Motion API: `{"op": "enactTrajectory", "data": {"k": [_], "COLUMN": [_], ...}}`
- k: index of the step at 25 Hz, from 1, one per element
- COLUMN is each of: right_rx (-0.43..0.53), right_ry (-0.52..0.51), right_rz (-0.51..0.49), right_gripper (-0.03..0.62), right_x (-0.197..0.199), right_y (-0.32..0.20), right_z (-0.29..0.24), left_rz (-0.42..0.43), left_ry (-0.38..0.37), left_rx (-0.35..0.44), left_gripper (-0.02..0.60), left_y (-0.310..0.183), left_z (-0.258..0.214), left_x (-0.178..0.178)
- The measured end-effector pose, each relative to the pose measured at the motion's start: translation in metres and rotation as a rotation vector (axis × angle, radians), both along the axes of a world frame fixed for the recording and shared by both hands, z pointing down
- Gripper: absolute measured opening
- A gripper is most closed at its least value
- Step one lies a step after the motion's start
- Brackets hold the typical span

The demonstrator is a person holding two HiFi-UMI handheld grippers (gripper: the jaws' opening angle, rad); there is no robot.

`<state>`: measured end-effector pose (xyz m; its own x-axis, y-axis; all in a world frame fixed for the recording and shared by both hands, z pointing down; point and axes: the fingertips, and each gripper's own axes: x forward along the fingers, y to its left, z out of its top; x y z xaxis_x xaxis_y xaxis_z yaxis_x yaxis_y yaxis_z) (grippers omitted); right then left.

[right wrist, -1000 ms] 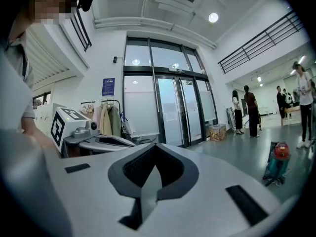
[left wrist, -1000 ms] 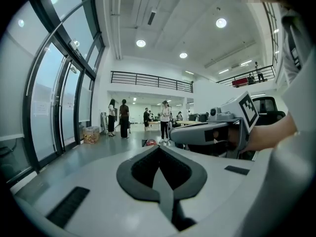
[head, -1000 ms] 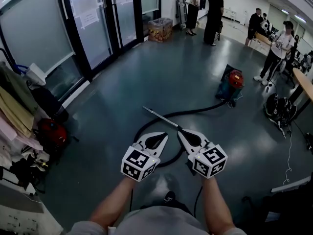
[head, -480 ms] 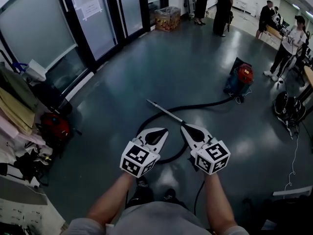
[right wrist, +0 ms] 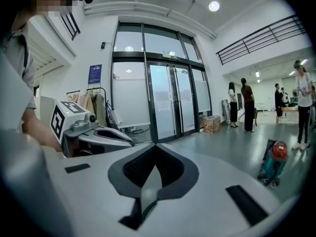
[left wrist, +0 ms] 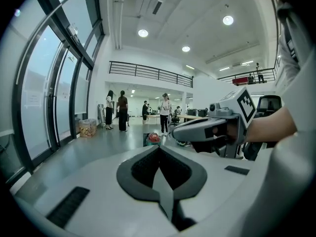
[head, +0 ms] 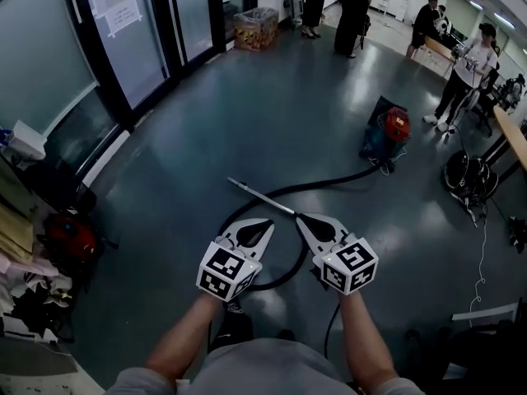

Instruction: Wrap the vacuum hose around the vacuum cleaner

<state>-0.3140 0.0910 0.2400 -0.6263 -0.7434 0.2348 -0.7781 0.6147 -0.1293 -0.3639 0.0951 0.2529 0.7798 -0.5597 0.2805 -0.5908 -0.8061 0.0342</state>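
Note:
The vacuum cleaner, red-topped on a teal body, stands on the grey floor far ahead to the right. It also shows small in the left gripper view as the vacuum cleaner and at the right of the right gripper view as the vacuum cleaner. Its black hose runs left across the floor and loops under my hands. A metal wand lies at the hose's end. My left gripper and right gripper hover side by side above the loop, both shut and empty.
Several people stand at the back and right. A cardboard box sits by the glass doors. A red bag and clothes crowd the left wall. Black gear and a white cable lie at the right.
The head view has drifted, so the floor scene shifts slightly. Both grippers stay shut and side by side above the hose loop, holding nothing.

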Motion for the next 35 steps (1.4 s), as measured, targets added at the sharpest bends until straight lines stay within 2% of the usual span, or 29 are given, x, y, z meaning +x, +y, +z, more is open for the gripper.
{"op": "enactTrajectory", "data": {"k": [7, 11, 15, 23, 35], "right_rx": [-0.039, -0.058, -0.068, -0.065, -0.005], "right_ry": [0.035, 0.069, 0.09, 0.09, 0.075], "right_rz": [0.061, 0.093, 0.088, 0.04, -0.109], "right_gripper": [0.003, 0.003, 0.003, 0.003, 0.003], "right_x": [-0.037, -0.054, -0.063, -0.034, 0.047], "right_y": [-0.064, -0.092, -0.11, -0.153, -0.22], "right_z": [0.012, 0.015, 0.017, 0.026, 0.023], "left_rz": [0.073, 0.121, 0.144, 0.124, -0.019], "left_ry": [0.013, 0.055, 0.061, 0.037, -0.003], "left_rx": [-0.017, -0.019, -0.01, -0.019, 0.014], "left_gripper": [0.006, 0.006, 0.006, 0.007, 0.007], "left_y": [-0.066, -0.093, -0.112, -0.149, -0.216], "left_z": [0.01, 0.01, 0.013, 0.024, 0.018], "left_x": [-0.035, -0.054, -0.059, -0.027, 0.056]}}
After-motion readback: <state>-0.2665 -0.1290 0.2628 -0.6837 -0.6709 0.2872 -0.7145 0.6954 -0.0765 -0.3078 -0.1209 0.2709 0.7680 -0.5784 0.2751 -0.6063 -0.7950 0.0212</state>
